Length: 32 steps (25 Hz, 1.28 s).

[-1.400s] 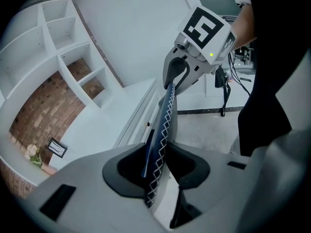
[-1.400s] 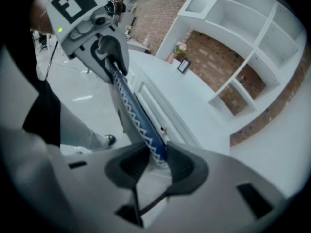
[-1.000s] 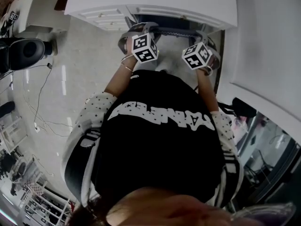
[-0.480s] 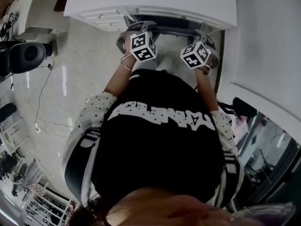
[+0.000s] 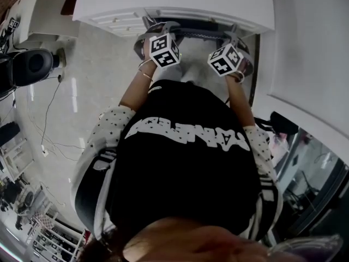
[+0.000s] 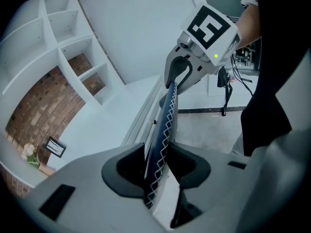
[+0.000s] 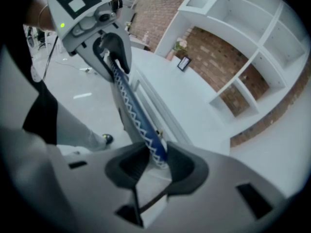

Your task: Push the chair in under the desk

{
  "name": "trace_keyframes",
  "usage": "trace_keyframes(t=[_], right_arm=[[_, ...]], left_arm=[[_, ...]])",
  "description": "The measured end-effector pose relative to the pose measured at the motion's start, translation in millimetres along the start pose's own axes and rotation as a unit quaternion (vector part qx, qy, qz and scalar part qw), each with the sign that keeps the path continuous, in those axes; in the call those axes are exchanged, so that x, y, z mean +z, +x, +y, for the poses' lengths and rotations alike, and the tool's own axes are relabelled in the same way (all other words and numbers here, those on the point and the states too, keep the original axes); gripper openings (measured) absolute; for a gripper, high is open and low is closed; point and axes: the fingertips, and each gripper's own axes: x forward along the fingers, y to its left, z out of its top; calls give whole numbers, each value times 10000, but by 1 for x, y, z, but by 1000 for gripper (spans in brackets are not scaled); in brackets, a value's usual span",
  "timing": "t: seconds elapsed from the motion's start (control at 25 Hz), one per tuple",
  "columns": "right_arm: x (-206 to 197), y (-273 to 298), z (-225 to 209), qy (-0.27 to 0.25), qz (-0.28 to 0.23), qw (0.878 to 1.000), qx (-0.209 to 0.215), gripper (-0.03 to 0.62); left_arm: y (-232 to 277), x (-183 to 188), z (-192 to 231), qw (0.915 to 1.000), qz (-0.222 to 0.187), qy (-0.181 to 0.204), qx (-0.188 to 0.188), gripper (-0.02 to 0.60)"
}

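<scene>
The chair back (image 5: 196, 33), dark blue with white zigzag stitching, stands close against the white desk (image 5: 174, 1) straight ahead of me. My left gripper (image 5: 155, 36) is shut on the back's top edge at its left end. At the right end my right gripper (image 5: 235, 41) is shut on the same edge. In the left gripper view the padded edge (image 6: 165, 125) runs between the pads of the left gripper (image 6: 155, 166) to the right gripper (image 6: 177, 79). The right gripper view shows the edge (image 7: 133, 113) between the pads of the right gripper (image 7: 150, 166), with the left gripper (image 7: 114, 50) at the far end.
White shelves on a brick wall (image 7: 228, 81) rise behind the desk, which bears a small picture frame (image 7: 183, 63) and flowers (image 7: 179, 46). A black round device (image 5: 30, 64) and cables (image 5: 49, 119) lie on the floor at left. A white wall (image 5: 305, 64) closes the right side.
Both grippers and the chair back have crept slightly toward the desk; the grips look unchanged.
</scene>
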Motion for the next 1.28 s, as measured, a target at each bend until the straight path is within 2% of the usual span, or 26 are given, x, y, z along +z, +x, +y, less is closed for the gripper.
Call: trace_keyframes(t=[0.32, 0.72, 0.8, 1.04, 1.2, 1.28], right_arm=[[3, 3, 0, 98, 75, 9999, 27, 129], [-2, -3, 3, 373, -363, 9986, 39, 130], [-4, -6, 3, 545, -486, 9973, 13, 139], [6, -30, 1, 1058, -1062, 9886, -99, 147], [15, -47, -2, 1420, -1501, 9784, -104, 147], [20, -54, -5, 1581, -1708, 9724, -123, 147]], left_arm=[[-1, -2, 1, 9999, -12, 51, -135, 166], [-5, 1, -4, 9999, -86, 61, -85, 167], [-8, 2, -5, 9998, -157, -49, -62, 166], [-19, 4, -1, 9951, -496, -854, 41, 167], [-26, 7, 2, 9940, -592, -898, 180, 169], [-35, 14, 7, 9913, -823, -977, 310, 167]])
